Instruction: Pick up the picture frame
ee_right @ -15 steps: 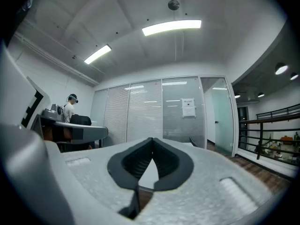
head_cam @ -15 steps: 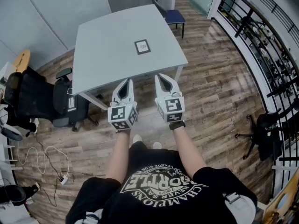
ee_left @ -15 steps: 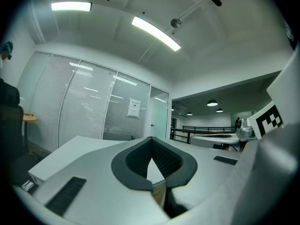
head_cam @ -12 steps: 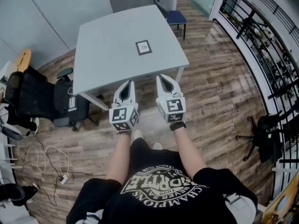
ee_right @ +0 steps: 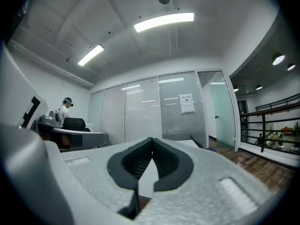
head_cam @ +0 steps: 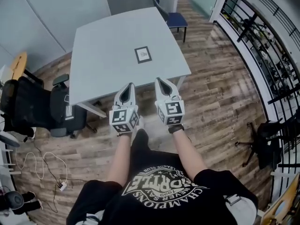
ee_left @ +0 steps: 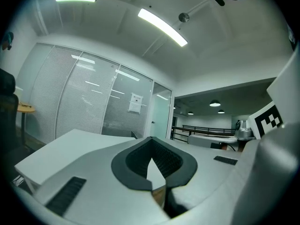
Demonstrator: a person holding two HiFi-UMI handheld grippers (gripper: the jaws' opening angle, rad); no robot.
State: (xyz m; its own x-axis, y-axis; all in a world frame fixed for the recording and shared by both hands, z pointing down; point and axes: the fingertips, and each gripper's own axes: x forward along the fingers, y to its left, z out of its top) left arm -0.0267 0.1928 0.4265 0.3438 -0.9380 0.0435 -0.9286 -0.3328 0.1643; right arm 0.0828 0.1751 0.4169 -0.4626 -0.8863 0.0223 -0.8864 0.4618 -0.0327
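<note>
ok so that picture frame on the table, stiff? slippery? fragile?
Probably stiff: the picture frame keeps a crisp square outline. Lying flat on the smooth table, it may slide when nudged. Glass front can't be told; treat as fragile.

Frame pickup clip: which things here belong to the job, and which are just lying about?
Job:
- picture frame
- table it lies on
- left gripper and right gripper, both shut and empty

Lying about:
- blue chair
- office chair
- railing
</note>
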